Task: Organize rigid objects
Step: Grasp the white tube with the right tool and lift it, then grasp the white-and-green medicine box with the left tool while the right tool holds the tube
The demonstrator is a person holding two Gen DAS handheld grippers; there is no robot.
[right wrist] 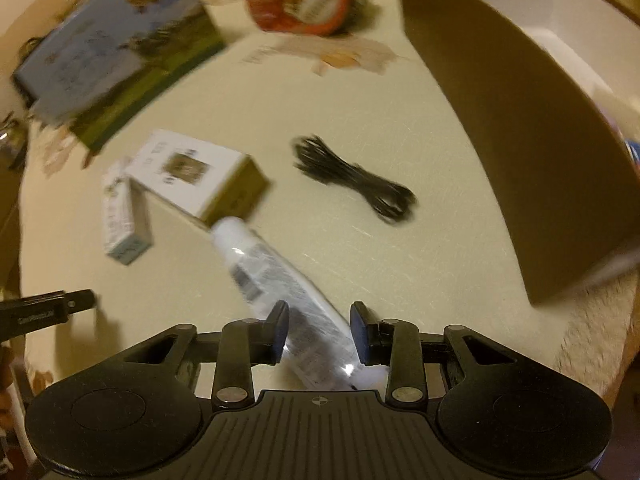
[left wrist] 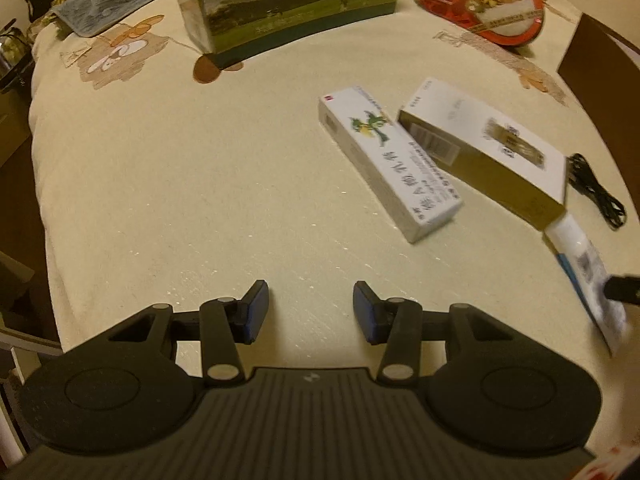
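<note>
A long white box [left wrist: 390, 162] with a green plant print lies on the cream tablecloth. A white and gold box [left wrist: 484, 148] leans on it. A white tube [left wrist: 586, 270] lies by the gold box's near end. My left gripper [left wrist: 311, 312] is open and empty, over bare cloth left of the boxes. In the right wrist view my right gripper [right wrist: 319, 332] has its jaws either side of the white tube [right wrist: 276, 280], not closed on it. The gold box [right wrist: 200, 174] and the long white box [right wrist: 120, 216] lie beyond it.
A coiled black cable [right wrist: 354, 180] lies right of the boxes. A brown cardboard box [right wrist: 520, 120] stands at the right. A large blue and green carton [left wrist: 288, 0] and a red food bowl [left wrist: 480, 0] stand at the back. A blue cloth [left wrist: 108, 0] lies at the back left.
</note>
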